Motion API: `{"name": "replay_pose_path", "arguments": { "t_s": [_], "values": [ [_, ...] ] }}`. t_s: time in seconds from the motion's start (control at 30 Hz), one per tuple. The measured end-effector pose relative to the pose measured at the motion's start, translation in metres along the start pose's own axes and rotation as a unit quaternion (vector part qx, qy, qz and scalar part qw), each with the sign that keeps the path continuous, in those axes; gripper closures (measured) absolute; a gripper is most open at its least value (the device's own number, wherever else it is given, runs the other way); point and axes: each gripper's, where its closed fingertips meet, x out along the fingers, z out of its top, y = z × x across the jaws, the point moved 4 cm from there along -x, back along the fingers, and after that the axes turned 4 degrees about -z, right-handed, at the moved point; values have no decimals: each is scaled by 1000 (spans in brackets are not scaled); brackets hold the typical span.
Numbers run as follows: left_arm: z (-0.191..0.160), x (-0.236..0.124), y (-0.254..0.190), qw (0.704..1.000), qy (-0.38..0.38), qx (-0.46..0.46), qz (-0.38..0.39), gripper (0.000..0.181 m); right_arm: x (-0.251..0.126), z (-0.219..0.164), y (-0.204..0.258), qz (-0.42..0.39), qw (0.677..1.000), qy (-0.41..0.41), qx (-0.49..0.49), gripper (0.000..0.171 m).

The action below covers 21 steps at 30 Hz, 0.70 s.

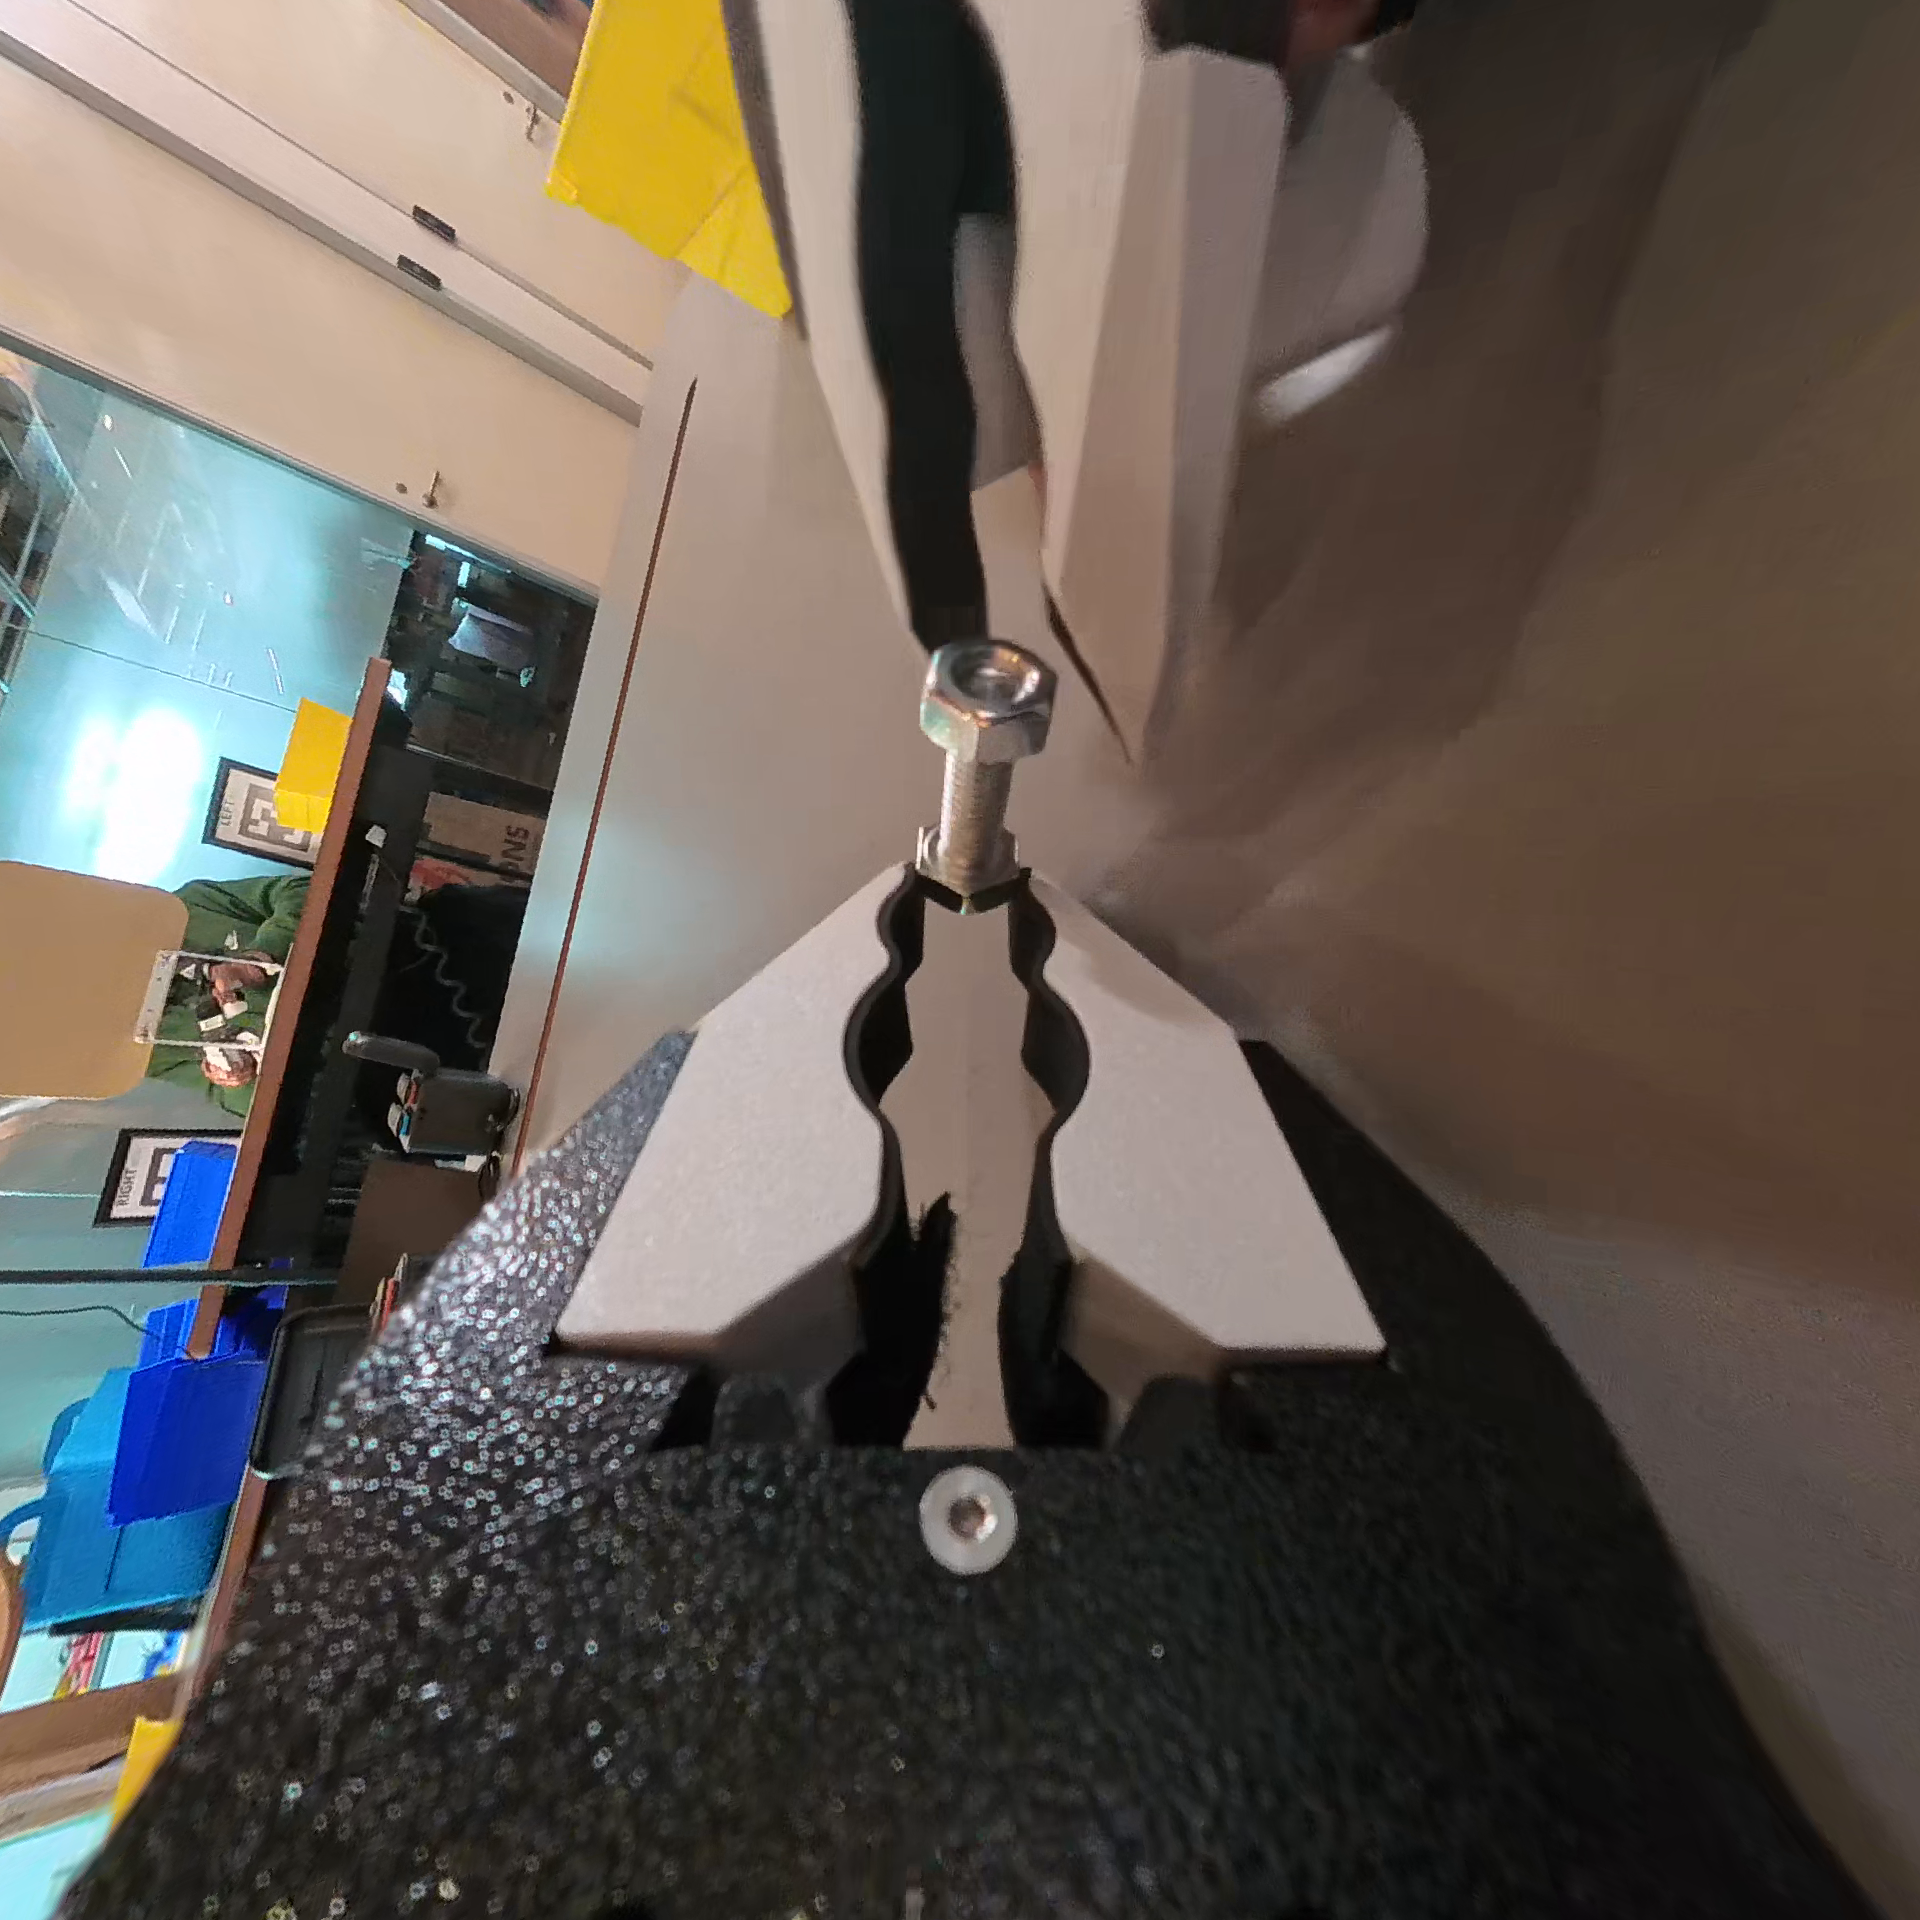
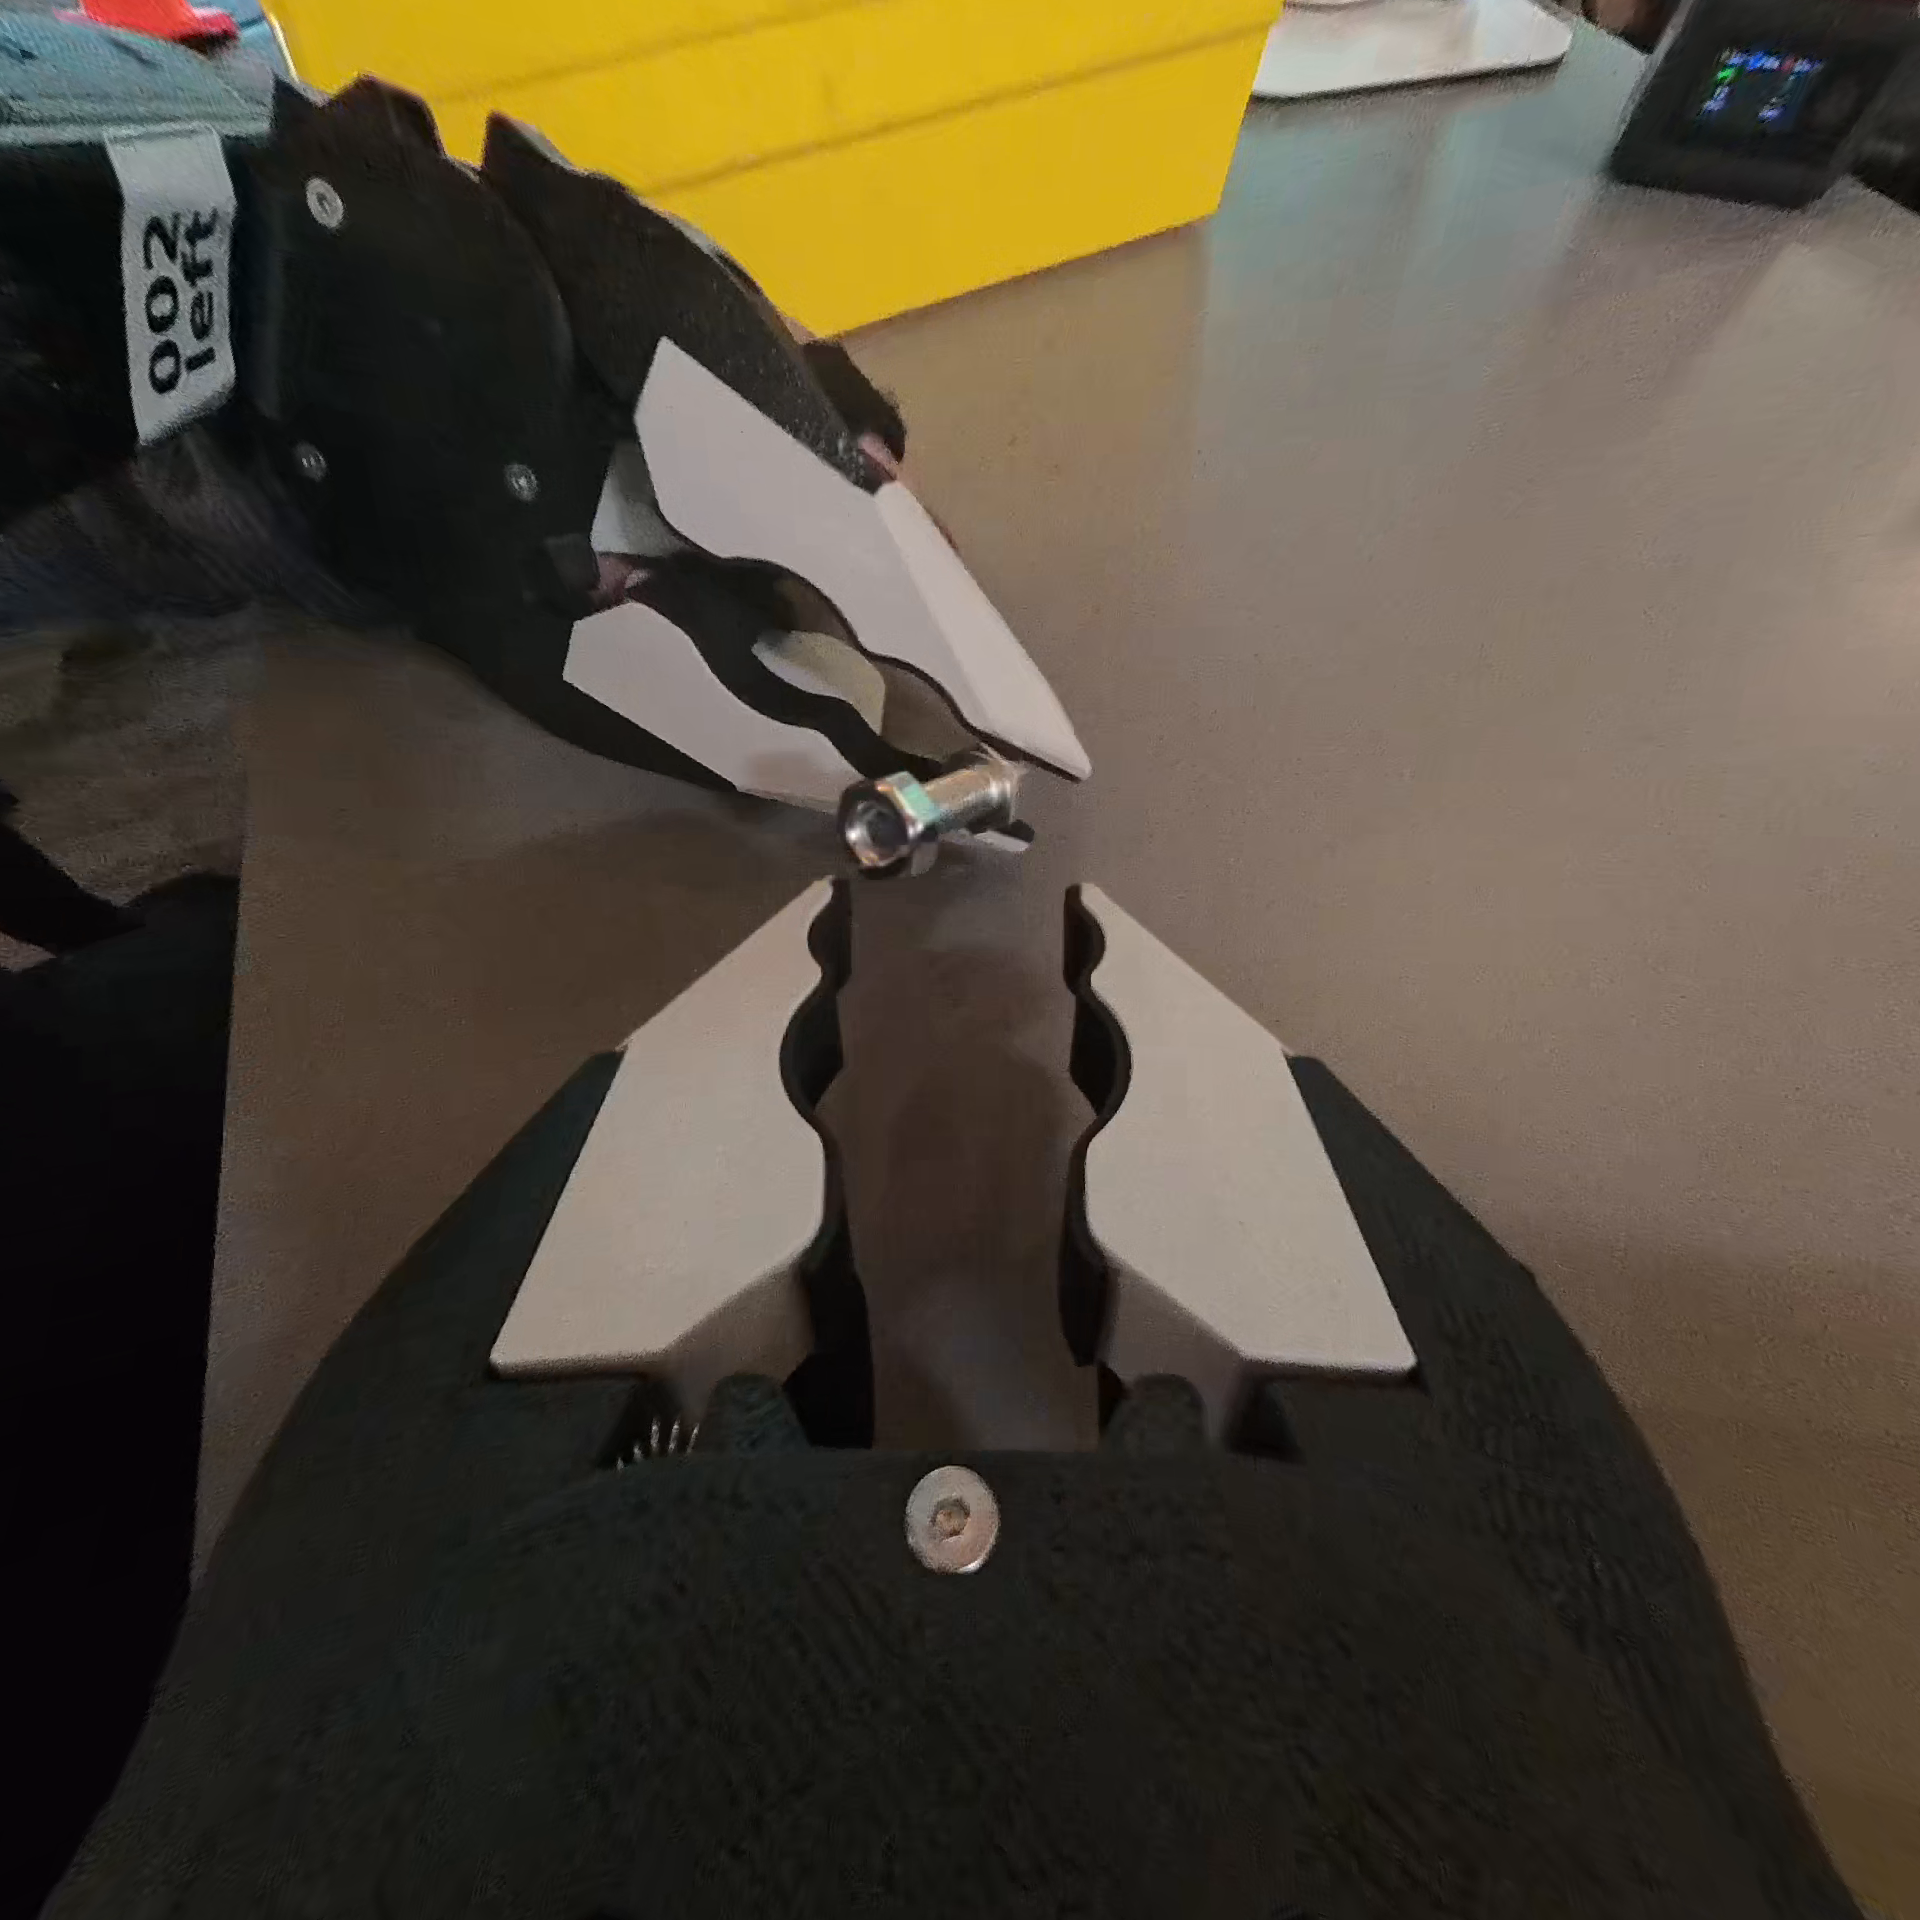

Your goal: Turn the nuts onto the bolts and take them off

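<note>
My left gripper (image 1: 970, 883) is shut on the head of a silver bolt (image 1: 972, 821), whose threaded shaft sticks out past the fingertips. A silver hex nut (image 1: 987, 698) sits on the far end of the shaft. In the right wrist view the left gripper (image 2: 1013, 795) comes in from the left and holds the bolt (image 2: 971, 800) with the nut (image 2: 891, 826) facing my right gripper (image 2: 956, 899). My right gripper is open and empty, its tips just short of the nut. The right gripper's fingers (image 1: 1143, 416) show blurred beyond the nut in the left wrist view.
A yellow bin (image 2: 831, 135) stands at the back of the grey table (image 2: 1455, 727). A small black device with a lit screen (image 2: 1756, 104) sits at the far right. In the left wrist view, blue bins (image 1: 177, 1382) and a person in green (image 1: 249, 914) lie beyond the table. The grippers are tip to tip, or close to it.
</note>
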Motion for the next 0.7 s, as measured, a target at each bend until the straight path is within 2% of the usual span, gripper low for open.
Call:
{"name": "replay_pose_path", "arguments": {
  "t_s": [0.1,0.2,0.27,0.37,0.47,0.57,0.63,0.7],
  "values": [
    [-3,2,3,999,28,-20,10,166,4,-3,4,-10,999,29,10,131],
    [-9,6,5,995,91,-2,32,166,2,-5,6,-47,996,74,15,127],
    [-9,7,5,994,104,6,44,166,6,-9,13,-48,993,105,17,122],
    [-10,7,6,993,112,-4,45,166,15,-2,22,-40,995,88,-8,120],
    [-12,7,8,993,104,-31,36,166,16,3,20,-71,991,42,-107,124],
    [-11,7,7,993,112,1,49,166,16,-8,12,-82,992,81,-45,117],
    [-12,7,7,993,112,-15,43,166,16,-9,9,-76,992,97,-6,117],
    [-11,7,7,992,114,-7,46,167,18,-3,14,-68,995,74,-23,121]
  ]
}}
